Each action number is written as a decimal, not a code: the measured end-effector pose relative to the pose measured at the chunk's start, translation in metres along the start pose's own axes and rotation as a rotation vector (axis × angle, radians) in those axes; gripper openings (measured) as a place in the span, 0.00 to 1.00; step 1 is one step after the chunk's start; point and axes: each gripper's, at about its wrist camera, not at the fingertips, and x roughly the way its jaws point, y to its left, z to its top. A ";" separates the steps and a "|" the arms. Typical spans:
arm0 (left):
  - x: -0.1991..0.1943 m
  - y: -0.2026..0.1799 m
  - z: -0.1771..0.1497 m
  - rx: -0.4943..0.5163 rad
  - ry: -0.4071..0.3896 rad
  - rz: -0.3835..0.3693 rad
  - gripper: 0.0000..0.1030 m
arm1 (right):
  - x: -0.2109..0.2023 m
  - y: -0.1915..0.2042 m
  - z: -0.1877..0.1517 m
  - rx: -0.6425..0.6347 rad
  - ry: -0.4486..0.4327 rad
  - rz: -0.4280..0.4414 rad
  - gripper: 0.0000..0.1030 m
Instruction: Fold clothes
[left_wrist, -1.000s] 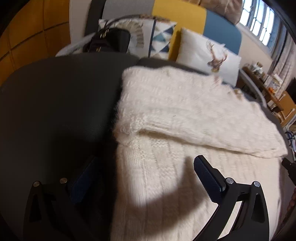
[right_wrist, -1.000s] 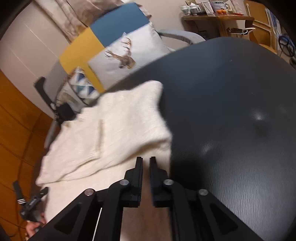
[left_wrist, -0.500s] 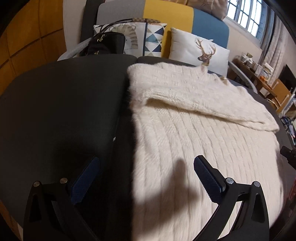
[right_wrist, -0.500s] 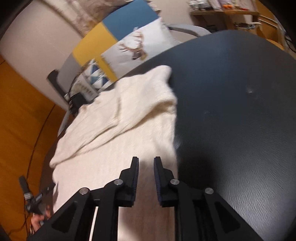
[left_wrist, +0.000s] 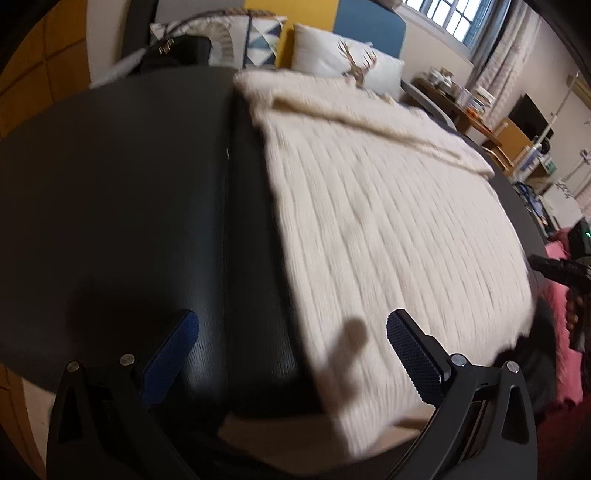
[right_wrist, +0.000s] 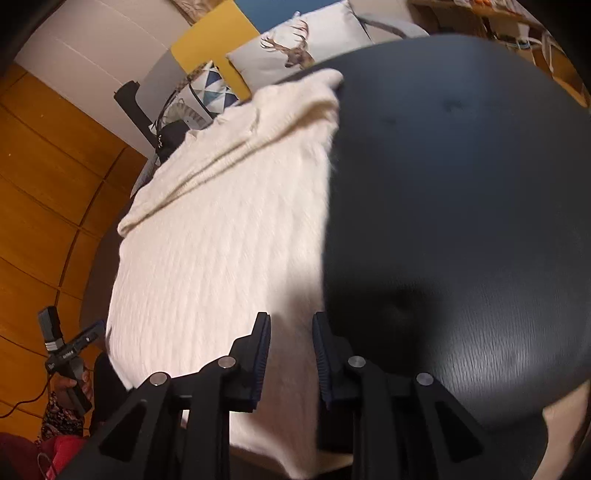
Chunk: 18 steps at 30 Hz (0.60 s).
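1. Left wrist view: the left claw (left_wrist: 291, 350) is held wide open and empty. The sweater (left_wrist: 388, 221) is spread on the dark table (left_wrist: 110, 203) ahead of it, its near left edge between the fingers, and its hem drooping over the table edge below.
2. Right wrist view: the right claw (right_wrist: 291, 354) is seen opening, nothing gripped, above the sweater's (right_wrist: 221, 240) right edge.
3. The next fold is judged to be starting; both near hem corners need to be pinched and carried forward.
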 end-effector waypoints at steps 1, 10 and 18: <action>0.000 -0.002 -0.006 0.006 0.006 -0.019 1.00 | -0.001 -0.004 -0.004 0.015 0.003 0.013 0.24; 0.005 -0.013 -0.017 0.032 0.064 -0.081 1.00 | -0.013 -0.035 -0.031 0.160 0.015 0.221 0.24; 0.000 -0.012 -0.021 0.010 0.079 -0.181 0.99 | -0.010 -0.021 -0.044 0.043 0.095 0.212 0.24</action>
